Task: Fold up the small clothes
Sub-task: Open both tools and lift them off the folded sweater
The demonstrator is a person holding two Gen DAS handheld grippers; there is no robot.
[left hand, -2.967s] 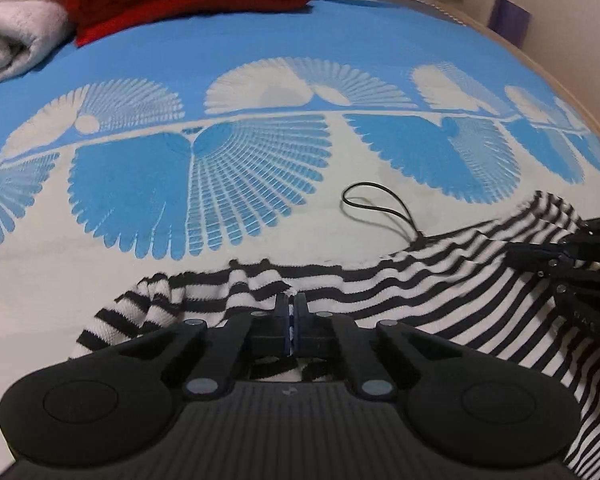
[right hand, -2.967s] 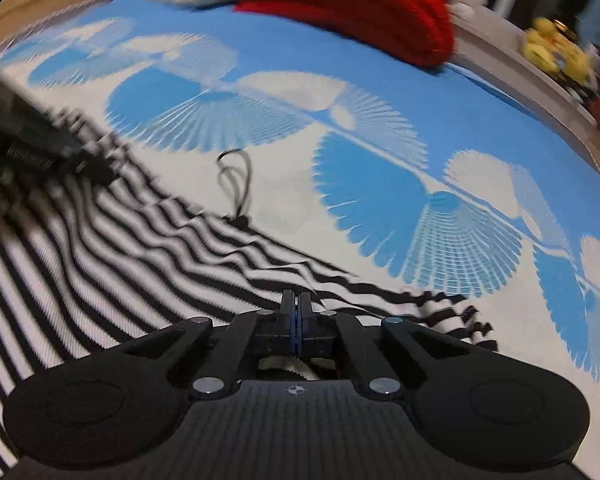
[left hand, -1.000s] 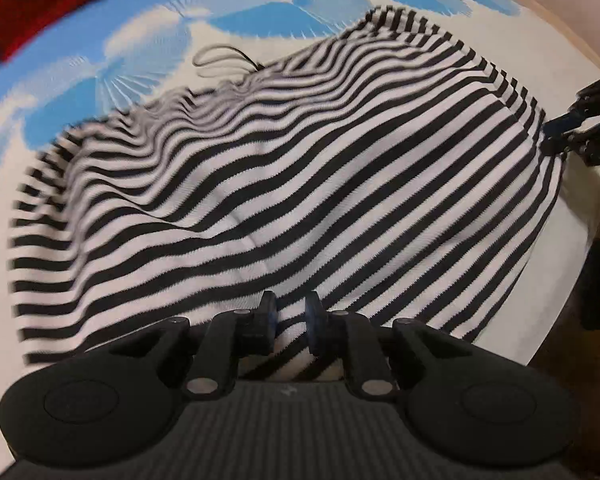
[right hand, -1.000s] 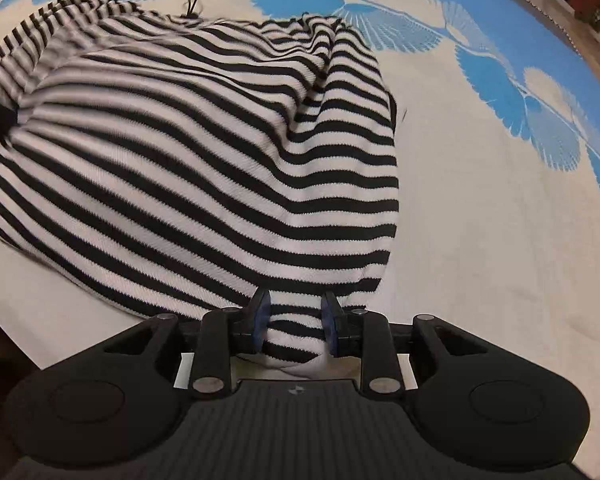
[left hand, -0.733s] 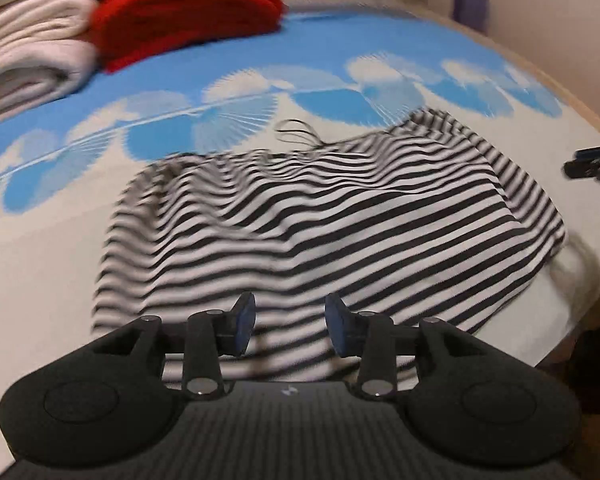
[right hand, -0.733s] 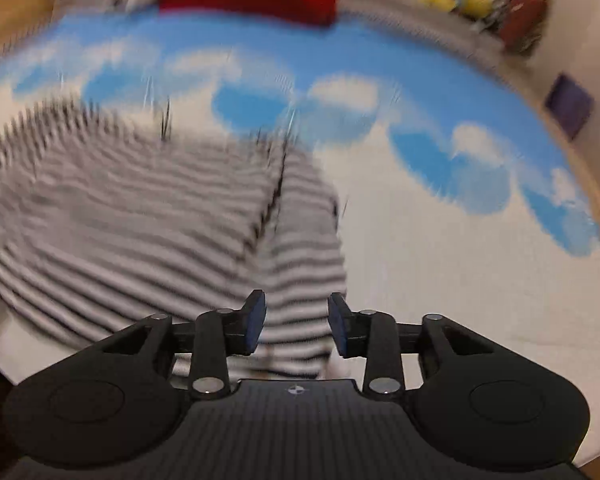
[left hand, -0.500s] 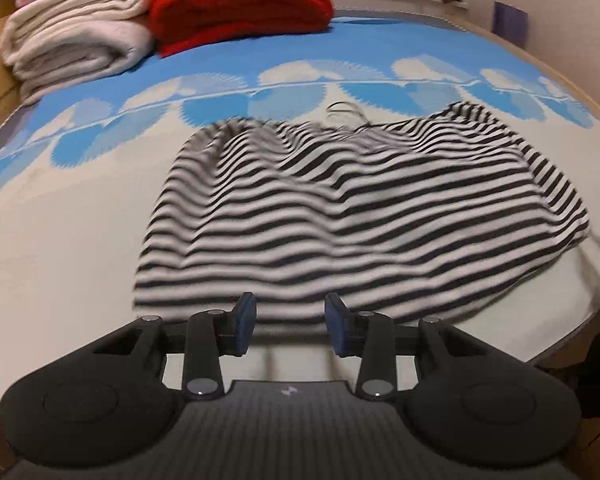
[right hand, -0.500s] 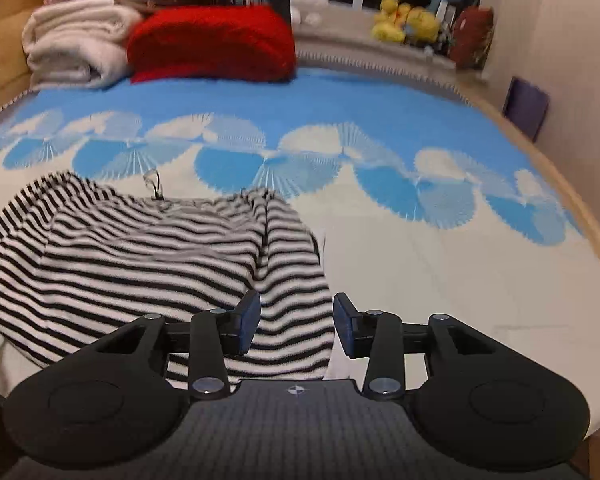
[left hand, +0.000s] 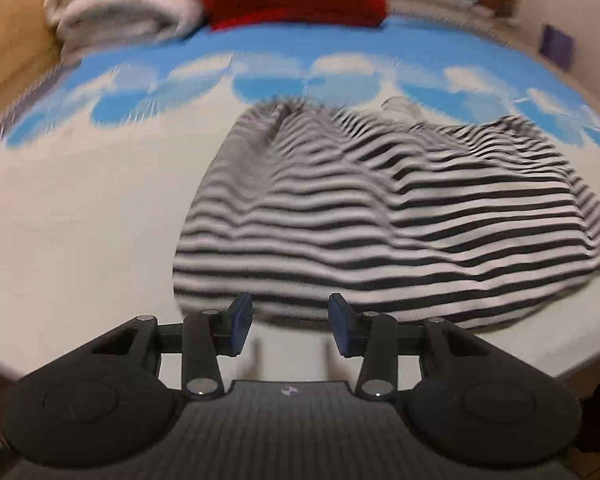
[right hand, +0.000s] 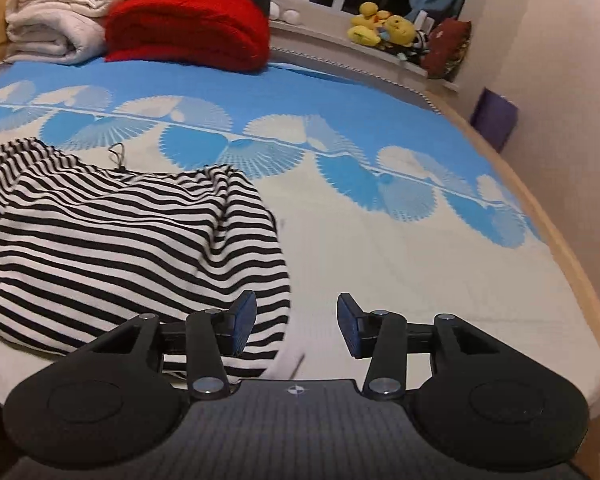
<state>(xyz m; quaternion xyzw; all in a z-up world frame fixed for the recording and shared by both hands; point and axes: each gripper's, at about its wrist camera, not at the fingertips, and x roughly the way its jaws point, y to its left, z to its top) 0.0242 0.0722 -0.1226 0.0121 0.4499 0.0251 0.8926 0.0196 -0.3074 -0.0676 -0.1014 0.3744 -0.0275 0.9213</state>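
Striped garment (left hand: 380,216), black and white, spread loosely and rumpled on the near, pale part of a bed cover (right hand: 400,264) printed with blue fan shapes; taken as the landmark for all places below. Left of the garment in the left wrist view: bare pale cover only. Beyond the garment, at the far end of the bed, from left to right: folded white towels (right hand: 56,24), touching a folded red knit (right hand: 188,28) just beside them; further right on a ledge, yellow plush toys (right hand: 380,26) and a dark red cushion (right hand: 448,46), well apart from the garment. Thin black cord loop (right hand: 118,154) at the garment's far edge, lying on the cover. Right of the garment: open cover up to the wooden bed edge (right hand: 572,272), with a purple square (right hand: 496,120) on the wall beyond it. Left gripper (left hand: 290,326) near the garment's front hem, slightly back from it, jaws parted after just widening, blue pads clear of the cloth, nothing between them but bare cover. Right gripper (right hand: 296,324) at the garment's near right corner, jaws likewise parted after just widening; striped hem and its white underside seen in the gap between the pads, left pad close over the stripes, no pinch visible, cloth released. Left wrist view blurred, fine detail of the folds not readable.
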